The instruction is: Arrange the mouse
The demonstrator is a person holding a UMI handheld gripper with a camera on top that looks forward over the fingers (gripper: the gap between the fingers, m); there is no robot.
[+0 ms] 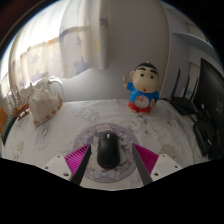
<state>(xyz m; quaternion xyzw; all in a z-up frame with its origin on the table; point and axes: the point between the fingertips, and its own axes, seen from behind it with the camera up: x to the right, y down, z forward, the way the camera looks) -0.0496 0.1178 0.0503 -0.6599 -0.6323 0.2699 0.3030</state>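
**Black mouse sits between the spread fingers of the tool**

The tool (108, 160) is released: its two fingers stand apart, the magenta pads (78, 158) facing inward on either side. A black mouse (107, 149) rests on the white worktop (60, 135) between them, lying on a round patterned mat (110, 135) with a pale, ornamented rim. A gap shows between the mouse and the pad at each side, so the fingers flank it without pressing on it. The mouse points away from the tool, its scroll wheel toward the far side of the worktop.

Beyond the mouse, toward the far edge of the worktop, a cartoon boy figurine (146, 88) in a blue outfit stands upright. Well apart from it, near the worktop's left edge, sits a pale, light-coloured container (42, 100); what it is cannot be told. At the right edge of the worktop are dark objects (200, 100), among them what looks like a screen. Behind everything, light curtains (70, 45) hang over a bright window.
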